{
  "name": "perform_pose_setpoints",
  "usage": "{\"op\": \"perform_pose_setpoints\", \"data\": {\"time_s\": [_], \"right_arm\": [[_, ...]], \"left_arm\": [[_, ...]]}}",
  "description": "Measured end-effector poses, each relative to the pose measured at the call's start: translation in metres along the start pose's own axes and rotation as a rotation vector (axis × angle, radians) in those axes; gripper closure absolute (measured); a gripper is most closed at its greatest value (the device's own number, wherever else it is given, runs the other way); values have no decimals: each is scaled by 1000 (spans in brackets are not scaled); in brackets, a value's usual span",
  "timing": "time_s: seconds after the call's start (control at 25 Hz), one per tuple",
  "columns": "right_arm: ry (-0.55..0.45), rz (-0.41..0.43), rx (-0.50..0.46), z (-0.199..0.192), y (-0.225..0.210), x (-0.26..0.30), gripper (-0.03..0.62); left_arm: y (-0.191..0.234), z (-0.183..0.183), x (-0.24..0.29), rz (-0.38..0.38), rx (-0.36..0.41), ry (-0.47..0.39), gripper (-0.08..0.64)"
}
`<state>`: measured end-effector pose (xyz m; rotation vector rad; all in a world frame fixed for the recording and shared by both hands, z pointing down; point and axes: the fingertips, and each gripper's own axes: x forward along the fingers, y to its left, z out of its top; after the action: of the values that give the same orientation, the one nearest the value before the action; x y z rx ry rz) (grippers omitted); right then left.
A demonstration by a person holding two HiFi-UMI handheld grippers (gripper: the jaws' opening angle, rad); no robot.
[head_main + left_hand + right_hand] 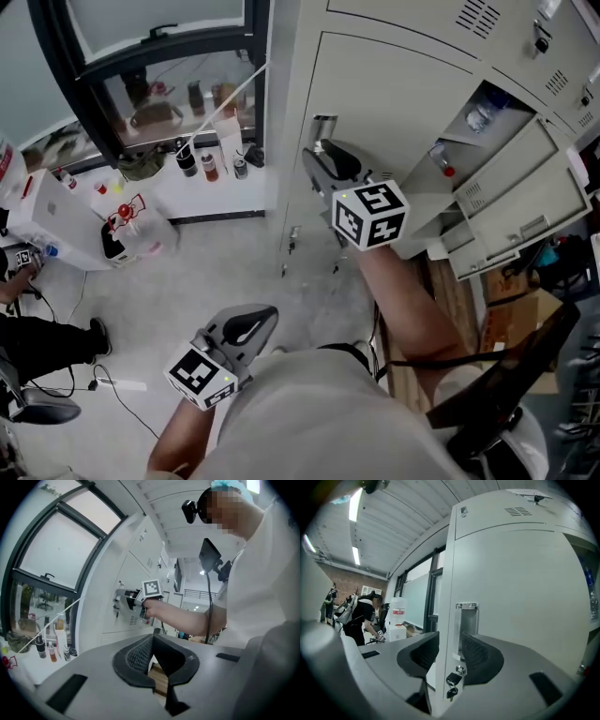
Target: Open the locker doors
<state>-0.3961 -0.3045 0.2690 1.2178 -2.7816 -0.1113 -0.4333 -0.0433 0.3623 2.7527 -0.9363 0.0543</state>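
We log the right gripper (449, 649), jaws spread astride the locker door (511, 583) edge beside its handle (467, 620). Left gripper (152, 644): jaws pressed together, empty.

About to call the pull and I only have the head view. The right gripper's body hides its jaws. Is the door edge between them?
Observer: Yes. The right gripper view shows the right gripper open, straddling the door edge, with one jaw at the handle.
Operator: Anything close to the jaws?
Observer: A key hangs from the lock just below them.
Operator: Left gripper holding anything?
Observer: No. The left gripper is shut, with nothing between its jaws.
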Motion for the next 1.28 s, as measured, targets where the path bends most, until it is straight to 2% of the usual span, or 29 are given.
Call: {"op": "perform_pose_setpoints", "data": {"time_s": [0.24,0.48,0.88,1.28], "right_arm": [[12,-45,11,-2,-7,25,480],[15,-103,-2,-1,-9,27,480],[24,-102,18,-3,0,15,503],[4,-59,37,-4,23,-39,503]], "left_arm": [[12,2,-10,20,-5,-9,549],[23,0,-18,31,-18,-10,549],[16,0,-13,-9,-7,-6,549],[-5,-5,-5,-42,-2,3,549]]}}
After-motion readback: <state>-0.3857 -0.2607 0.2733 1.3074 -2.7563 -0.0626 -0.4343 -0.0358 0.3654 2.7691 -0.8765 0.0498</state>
